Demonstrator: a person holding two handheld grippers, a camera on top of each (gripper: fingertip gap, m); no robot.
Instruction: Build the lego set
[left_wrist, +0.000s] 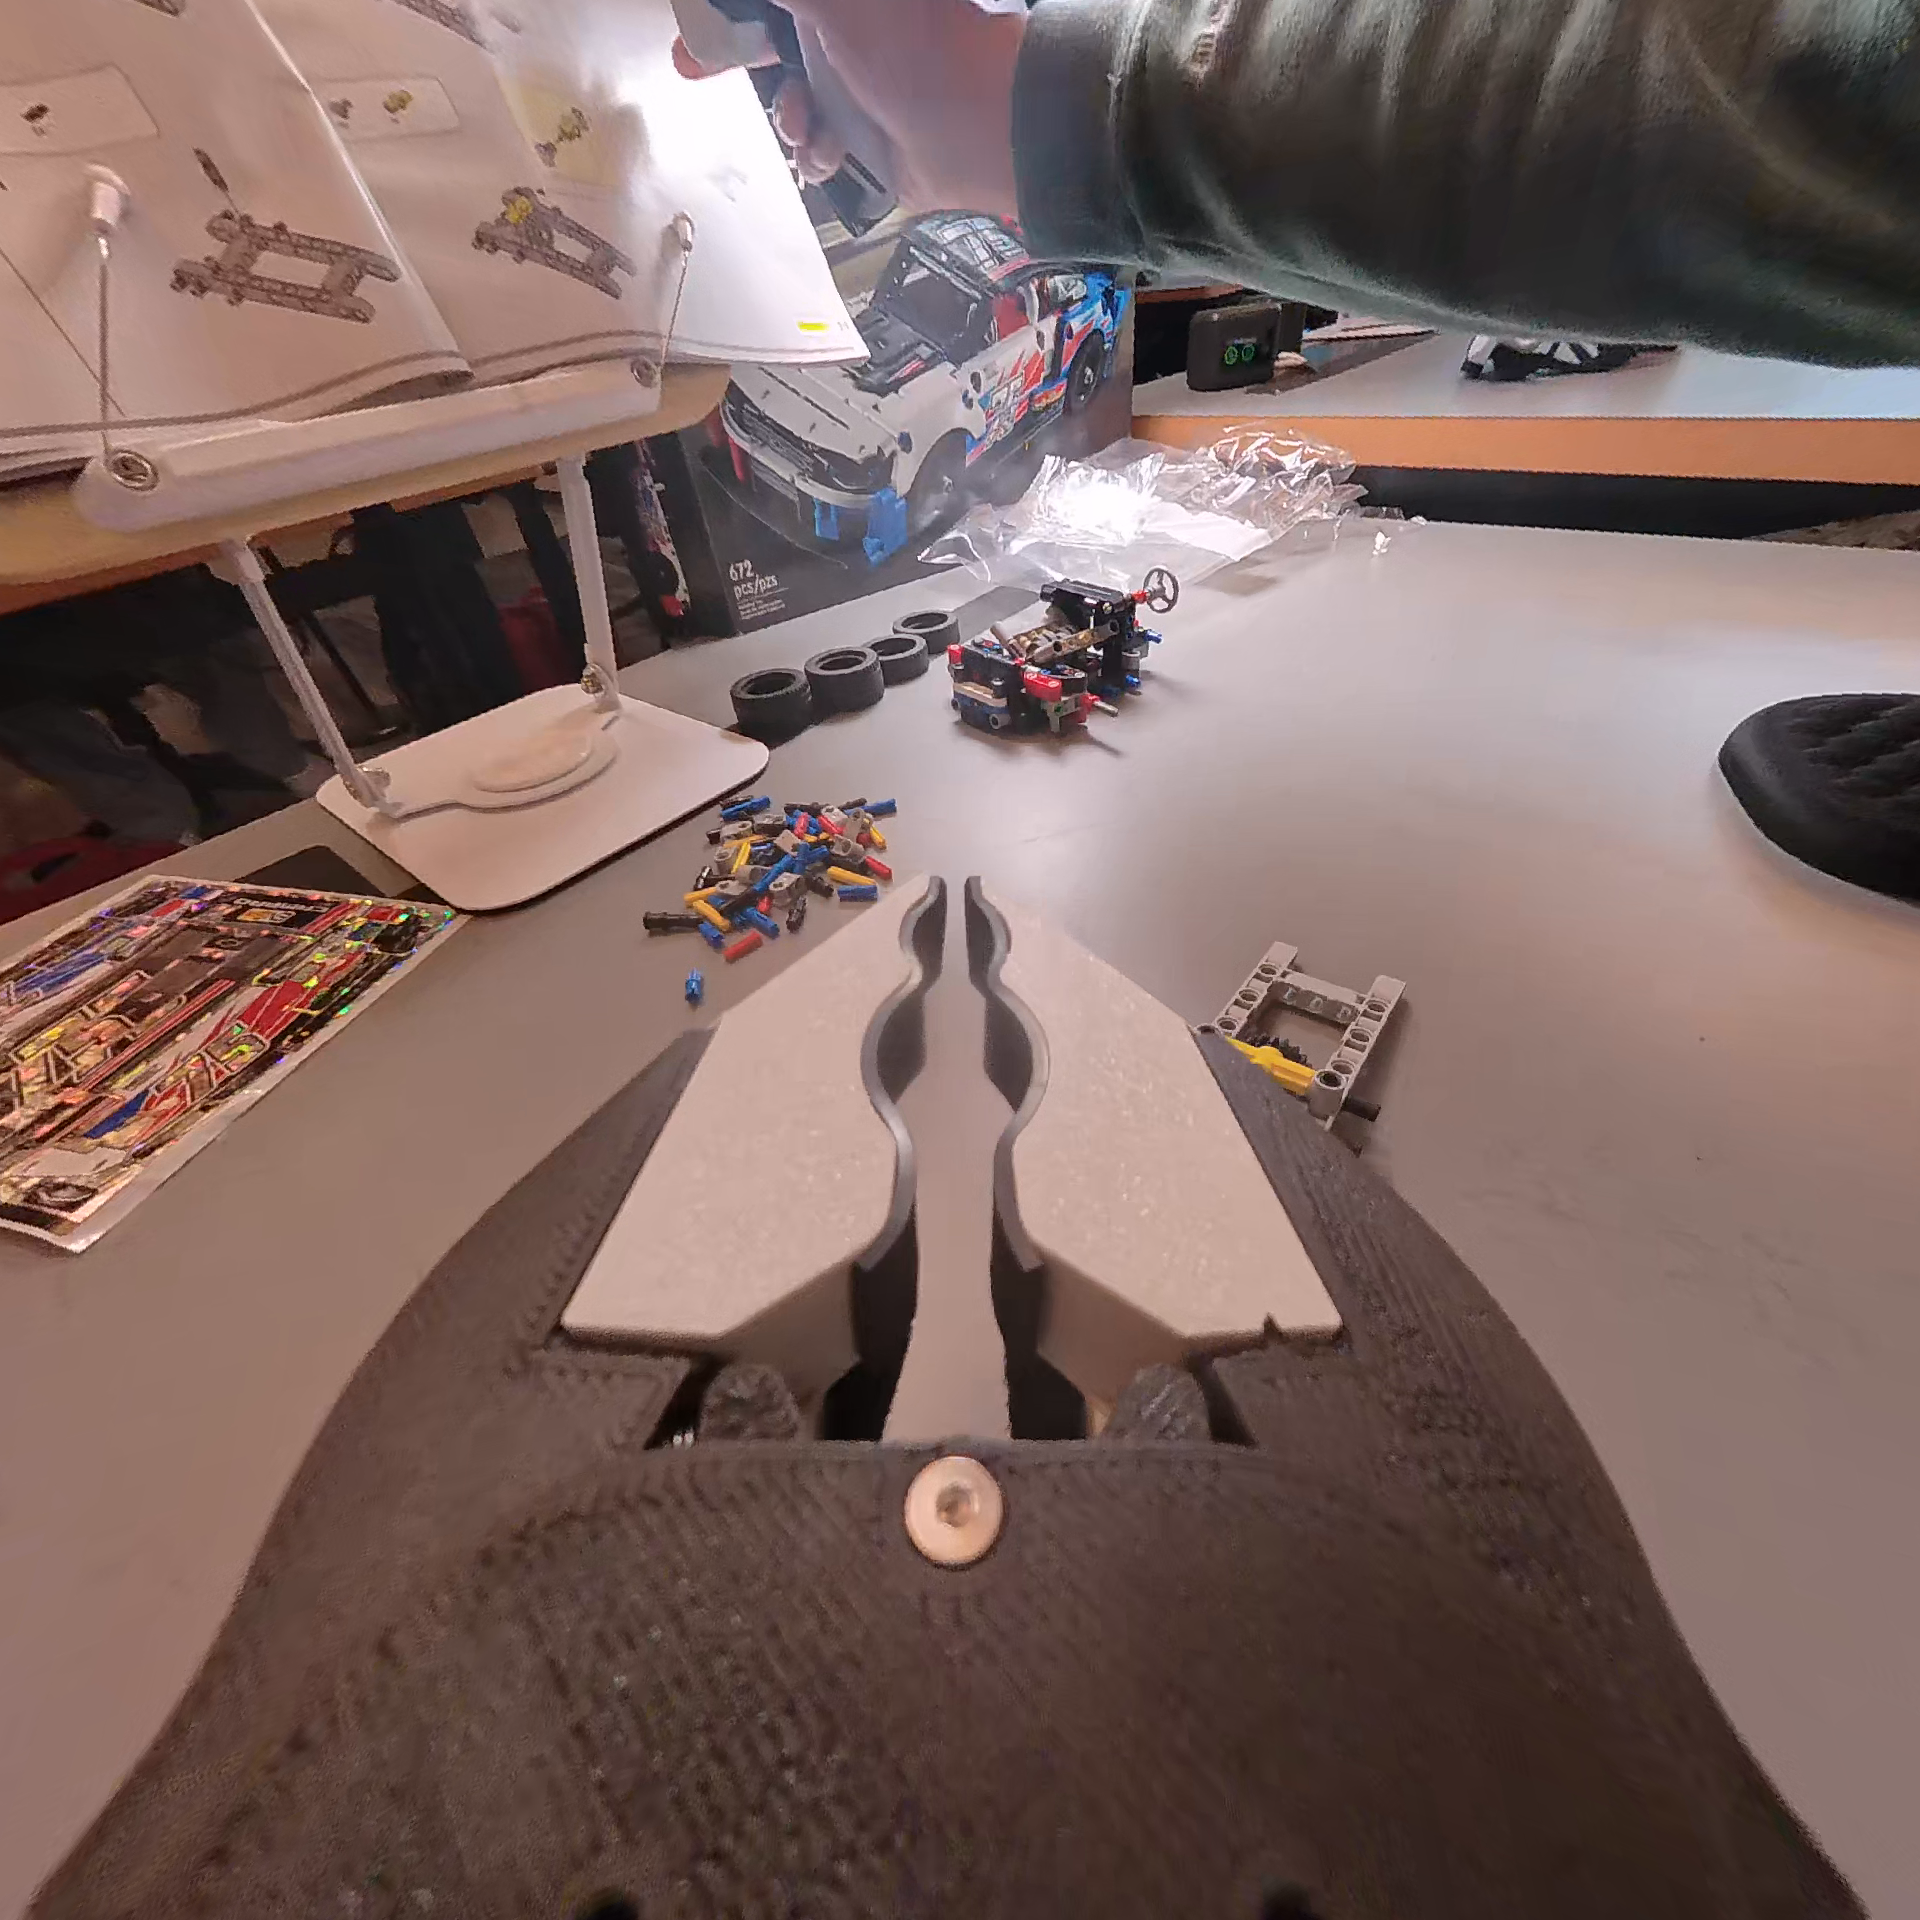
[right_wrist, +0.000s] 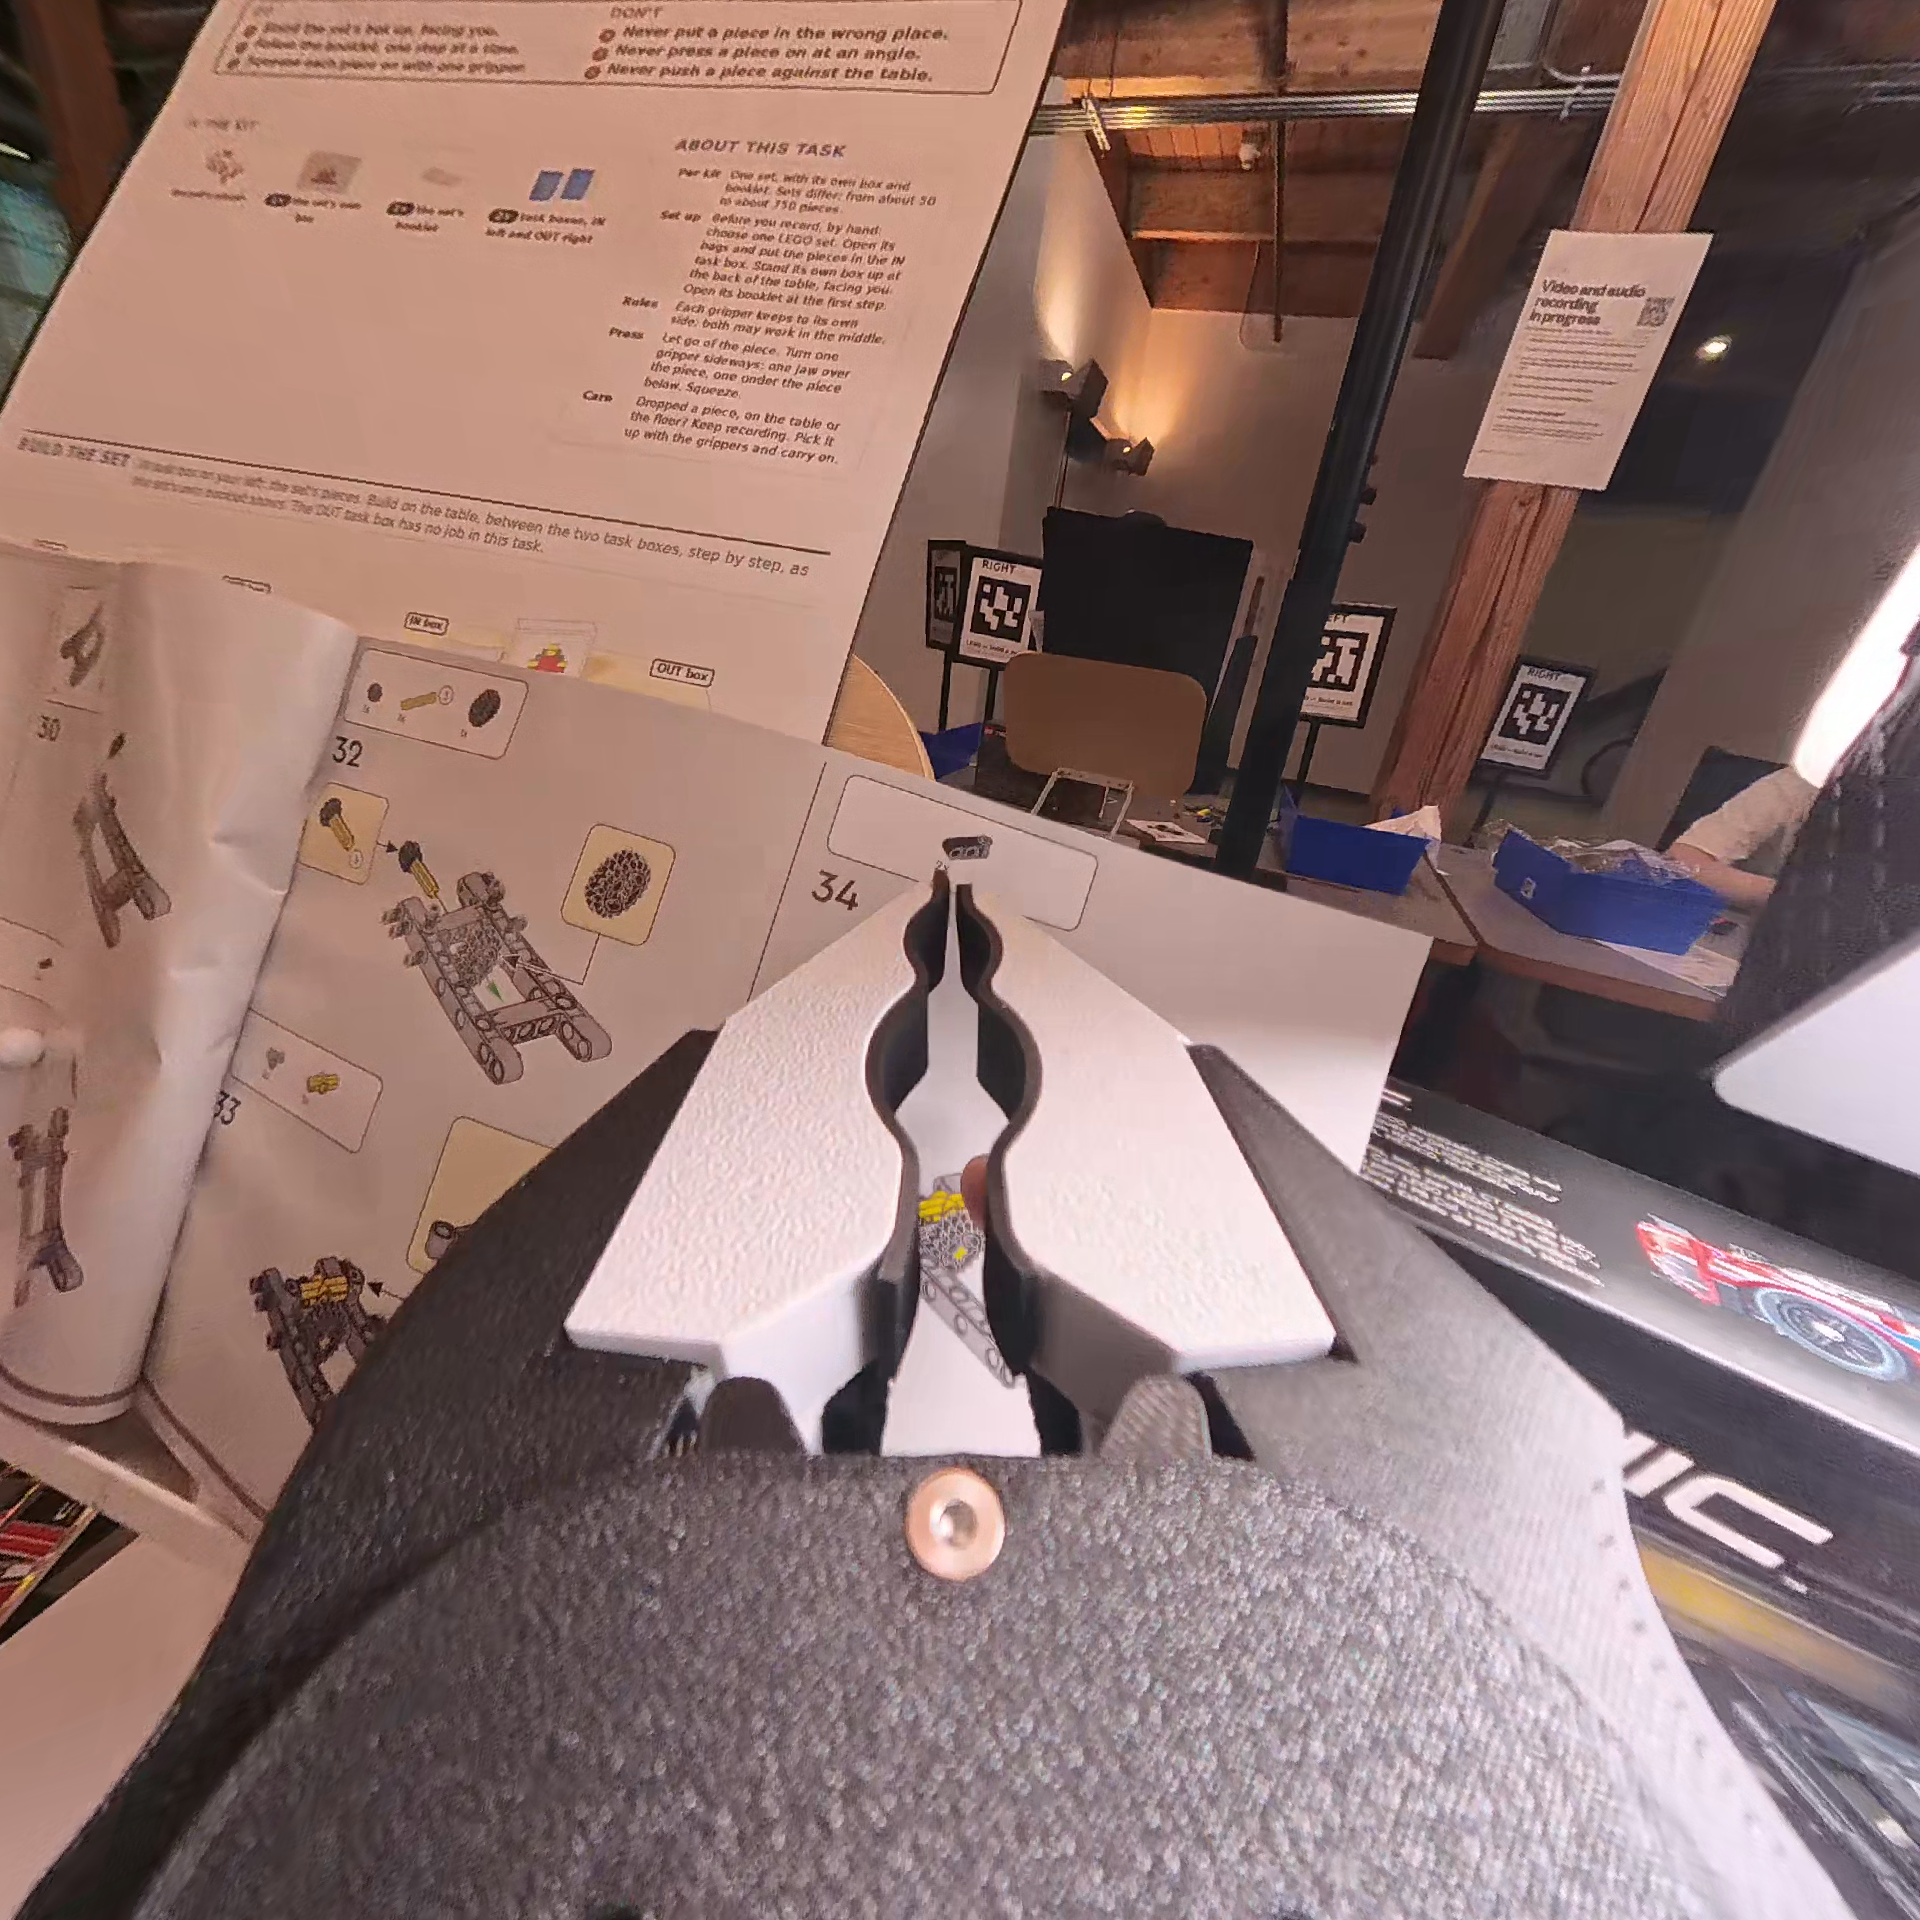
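Note:
My left gripper (left_wrist: 956, 885) is shut and empty, low over the grey table (left_wrist: 1455, 1039). Ahead of it lies a pile of small coloured pins (left_wrist: 795, 862). A grey frame with a yellow piece (left_wrist: 1314, 1023) lies just to its right. A part-built chassis (left_wrist: 1060, 655) stands farther back. My right gripper (right_wrist: 951, 883) is raised at the instruction booklet (right_wrist: 468, 935). Its tips are closed on the right-hand page (right_wrist: 1195, 966), which is lifted off the stand. That lifted page also shows in the left wrist view (left_wrist: 727, 239), under the sleeve (left_wrist: 1455, 156).
Several black tyres (left_wrist: 842, 665) sit by the white booklet stand (left_wrist: 540, 800). A shiny sticker sheet (left_wrist: 177, 1029) lies at the left. The set's box (left_wrist: 935, 416) and empty plastic bags (left_wrist: 1143, 499) are at the back. A black cushion (left_wrist: 1829, 790) is at the right edge. The gap from one gripper's tips to the other's is roughly 50 cm.

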